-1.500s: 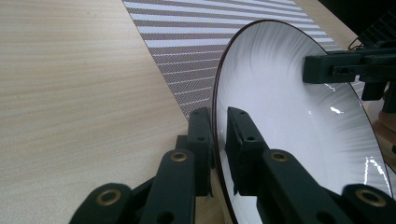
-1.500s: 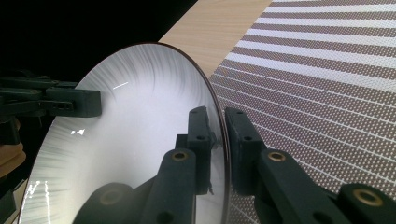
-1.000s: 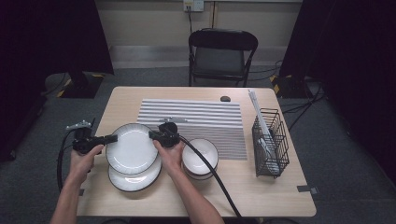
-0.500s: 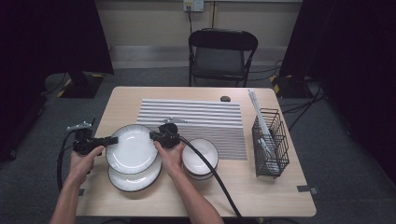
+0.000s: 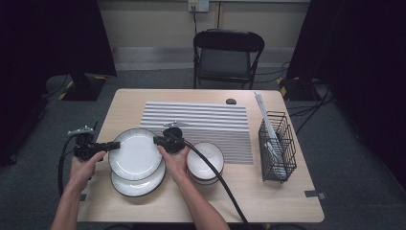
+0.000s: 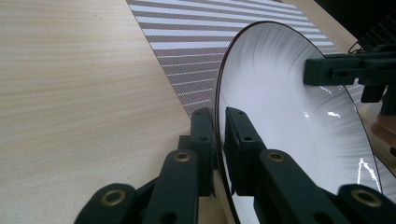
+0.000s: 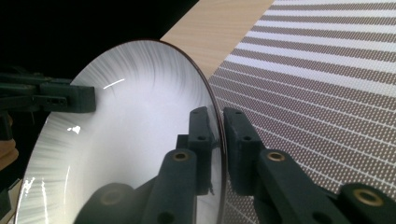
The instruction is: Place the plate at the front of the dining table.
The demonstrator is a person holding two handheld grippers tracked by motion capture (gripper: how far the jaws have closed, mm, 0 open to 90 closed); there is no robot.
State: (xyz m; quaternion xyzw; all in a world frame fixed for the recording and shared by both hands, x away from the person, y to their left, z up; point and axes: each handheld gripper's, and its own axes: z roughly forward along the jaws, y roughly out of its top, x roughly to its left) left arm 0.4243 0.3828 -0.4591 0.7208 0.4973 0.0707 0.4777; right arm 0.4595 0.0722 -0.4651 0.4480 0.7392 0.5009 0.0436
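High view: two grippers hold one white plate (image 5: 136, 153).
The left gripper (image 5: 115, 145) pinches its left rim, the right gripper (image 5: 157, 140) its right rim.

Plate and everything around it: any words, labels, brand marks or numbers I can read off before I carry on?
None can be read. The plate held by the left gripper and the right gripper is plain white with a dark rim. The striped mat, bowls and wire rack show no lettering.
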